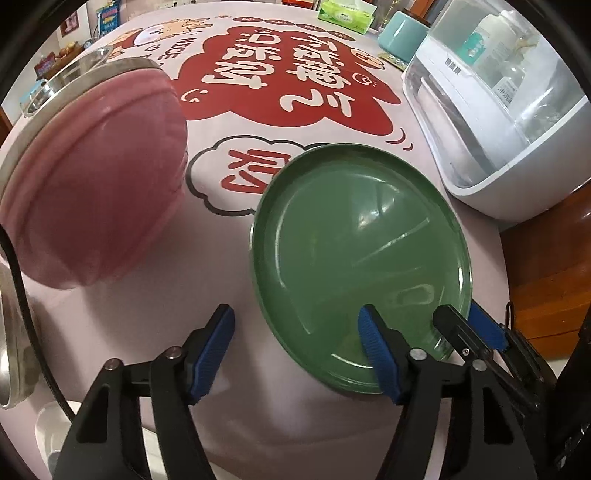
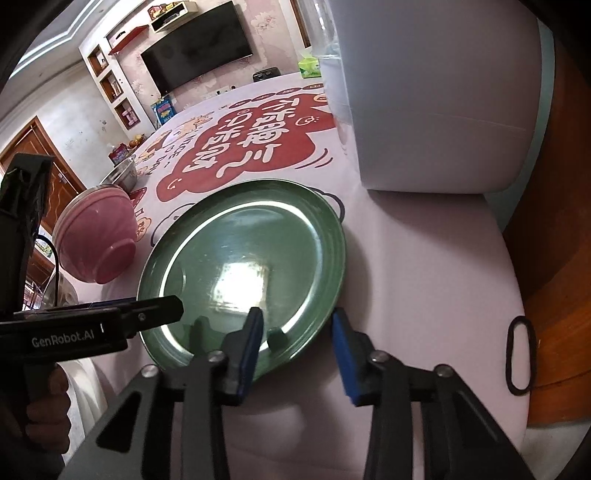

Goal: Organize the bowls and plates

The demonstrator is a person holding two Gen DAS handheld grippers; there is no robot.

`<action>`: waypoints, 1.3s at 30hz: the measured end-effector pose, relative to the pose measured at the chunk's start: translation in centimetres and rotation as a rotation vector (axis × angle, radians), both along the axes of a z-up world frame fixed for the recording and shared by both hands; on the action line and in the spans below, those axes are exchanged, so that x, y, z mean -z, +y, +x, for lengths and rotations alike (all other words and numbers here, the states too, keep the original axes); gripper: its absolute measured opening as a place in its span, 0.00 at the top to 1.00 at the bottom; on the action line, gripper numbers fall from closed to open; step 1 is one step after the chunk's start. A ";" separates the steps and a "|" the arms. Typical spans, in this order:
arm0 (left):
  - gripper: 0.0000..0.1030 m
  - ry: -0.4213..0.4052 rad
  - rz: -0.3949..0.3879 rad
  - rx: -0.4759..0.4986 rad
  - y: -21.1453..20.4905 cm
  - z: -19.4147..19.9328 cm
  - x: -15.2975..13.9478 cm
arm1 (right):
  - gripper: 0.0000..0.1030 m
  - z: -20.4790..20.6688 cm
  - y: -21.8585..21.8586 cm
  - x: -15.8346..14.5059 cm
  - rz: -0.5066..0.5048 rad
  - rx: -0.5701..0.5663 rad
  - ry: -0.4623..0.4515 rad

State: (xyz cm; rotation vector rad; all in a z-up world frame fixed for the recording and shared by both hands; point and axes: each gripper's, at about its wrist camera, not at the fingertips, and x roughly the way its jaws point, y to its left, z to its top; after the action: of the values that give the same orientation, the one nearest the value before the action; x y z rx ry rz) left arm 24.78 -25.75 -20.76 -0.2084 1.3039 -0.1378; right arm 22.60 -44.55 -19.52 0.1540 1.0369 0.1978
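The green plate (image 2: 243, 266) lies flat on the table cloth (image 2: 406, 277) with its near rim between the fingers of the right claw (image 2: 297, 343), not yet pinched, while the left claw (image 1: 297, 354) hangs open with one finger over the plate's left side.

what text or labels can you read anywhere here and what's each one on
"GenRobot.AI" on the left gripper body, right wrist view.
"NICE" in part, upside down, on the tablecloth.
Large white Chinese characters on the tablecloth's red cloud: upside down, not reliably read.
White appliance label, tissue pack print: too small or blurred.
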 end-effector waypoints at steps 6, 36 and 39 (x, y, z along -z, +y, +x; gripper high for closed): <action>0.52 -0.017 -0.002 0.003 -0.1 0.0 0.0 | 0.80 0.0 -0.6 0.2 0.001 0.017 0.007; 0.68 -0.078 -0.010 0.061 -0.3 -1.7 -2.8 | 0.83 -1.9 -1.2 -2.5 0.019 0.027 -0.031; 0.68 -0.093 -0.004 0.074 -0.3 -2.4 -3.6 | 0.83 -2.6 -1.1 -3.4 0.016 0.028 -0.052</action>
State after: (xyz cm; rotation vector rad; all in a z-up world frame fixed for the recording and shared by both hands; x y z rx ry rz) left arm 22.40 -26.01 -17.17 -0.1551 1.2194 -0.2109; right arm 20.03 -45.63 -16.07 0.1771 0.9810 0.1836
